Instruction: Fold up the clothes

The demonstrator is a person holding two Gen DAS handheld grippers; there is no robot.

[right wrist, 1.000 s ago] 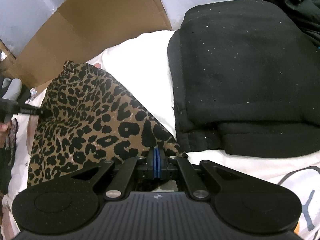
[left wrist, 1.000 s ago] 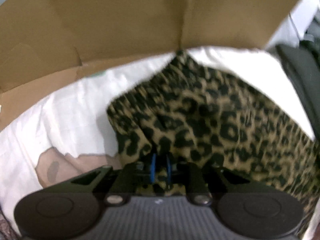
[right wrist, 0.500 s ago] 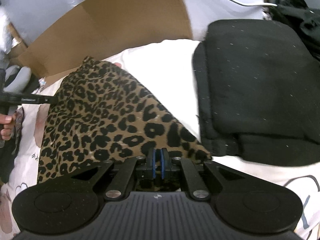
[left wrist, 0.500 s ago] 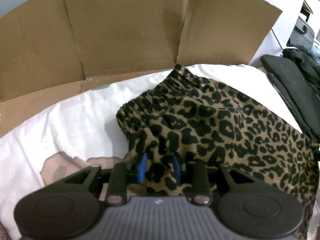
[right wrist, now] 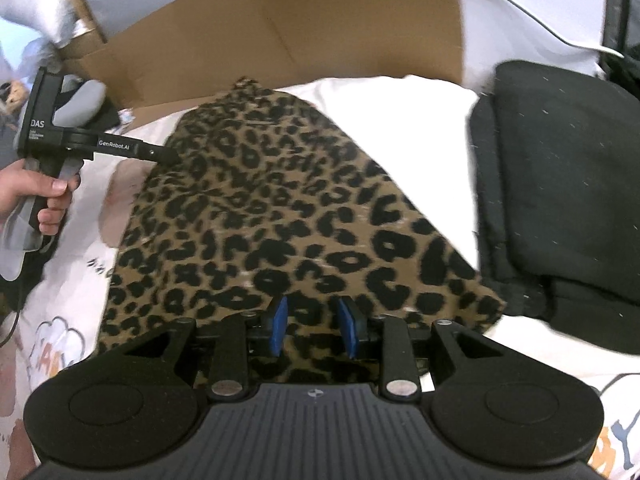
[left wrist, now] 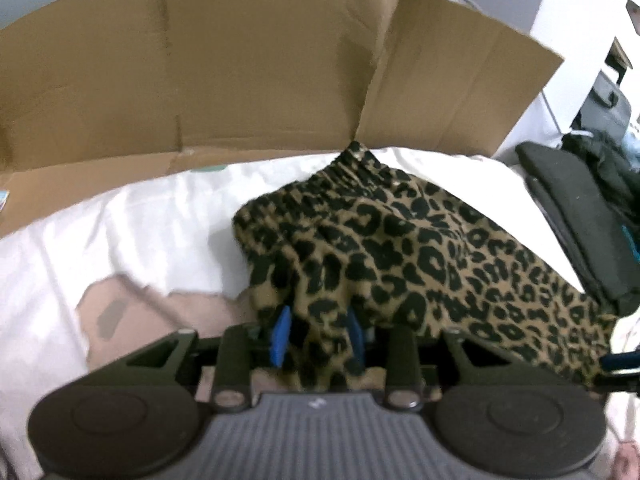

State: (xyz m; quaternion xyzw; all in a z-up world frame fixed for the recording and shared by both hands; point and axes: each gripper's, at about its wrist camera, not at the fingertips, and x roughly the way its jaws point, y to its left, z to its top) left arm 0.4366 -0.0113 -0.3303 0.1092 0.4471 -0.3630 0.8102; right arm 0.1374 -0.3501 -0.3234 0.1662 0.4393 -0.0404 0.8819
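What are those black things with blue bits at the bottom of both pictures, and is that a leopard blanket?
Those are two grabbing tools, each held in a person's hand, with a small camera looking out along its two fingers. One picture comes from the left gripper, the other from the right gripper. The blue bits are soft pads on the fingers. The spotty thing is a leopard-print garment lying on a white bed sheet, being folded. Both grippers' jaws are opening, with leopard cloth between them. In the right picture you can see the person's hand holding the other tool. Beside it lie folded black clothes, with a cardboard box behind.
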